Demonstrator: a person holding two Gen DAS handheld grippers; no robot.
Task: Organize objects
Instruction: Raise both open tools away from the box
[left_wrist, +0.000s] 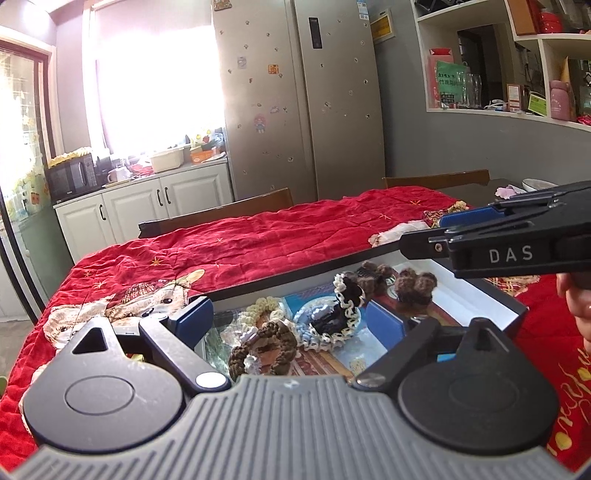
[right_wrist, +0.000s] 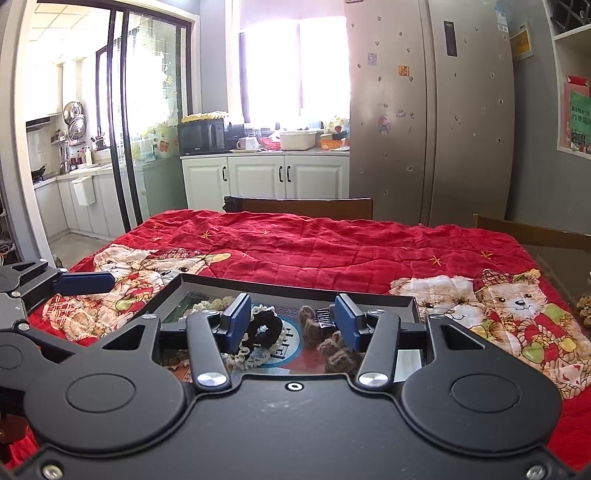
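While both grippers hovered over the shallow black box (right_wrist: 388, 297) on the red quilted cover (right_wrist: 314, 243) of the worktop, neither held anything. The left gripper (left_wrist: 291, 317) had its blue-padded fingers (left_wrist: 194, 319) spread wide above the crocheted scrunchies (left_wrist: 273, 339) lying in the box. The right gripper (right_wrist: 293, 321) also had its fingers (right_wrist: 236, 321) apart, over a black-and-white scrunchie (right_wrist: 264, 334) and brown knitted hair clips (right_wrist: 338, 350). A refrigerator (right_wrist: 424, 110) stood behind.
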